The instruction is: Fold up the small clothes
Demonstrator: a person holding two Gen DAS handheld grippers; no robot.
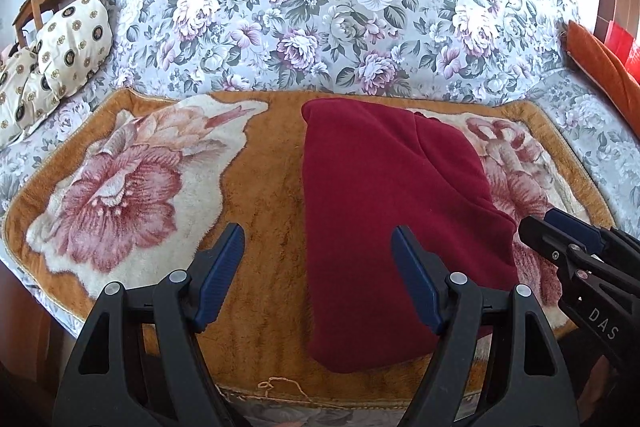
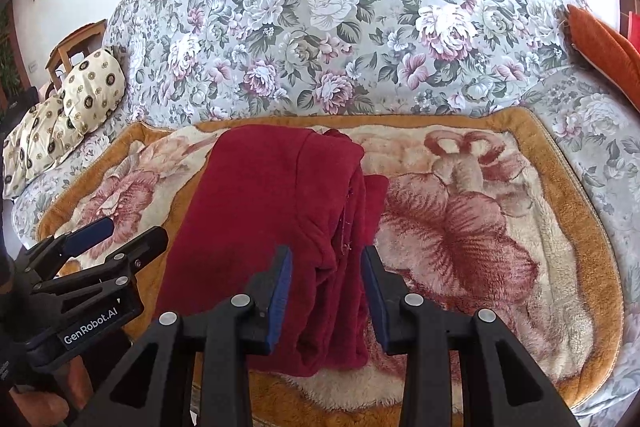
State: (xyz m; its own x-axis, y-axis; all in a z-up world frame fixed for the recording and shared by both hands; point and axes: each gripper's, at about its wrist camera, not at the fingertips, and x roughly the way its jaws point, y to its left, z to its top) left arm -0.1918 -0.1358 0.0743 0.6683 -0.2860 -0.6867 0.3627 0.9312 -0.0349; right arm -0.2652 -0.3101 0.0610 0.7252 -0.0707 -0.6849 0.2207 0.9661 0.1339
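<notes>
Floral sofa (image 1: pixel 320 7) bears blanket (image 1: pixel 264 227), maroon garment (image 1: pixel 384 207), patterned cushions (image 1: pixel 68 47).

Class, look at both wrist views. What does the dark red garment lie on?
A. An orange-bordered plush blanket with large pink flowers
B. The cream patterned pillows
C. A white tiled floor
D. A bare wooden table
A: the dark red garment lies folded on the flowered plush blanket.
</notes>
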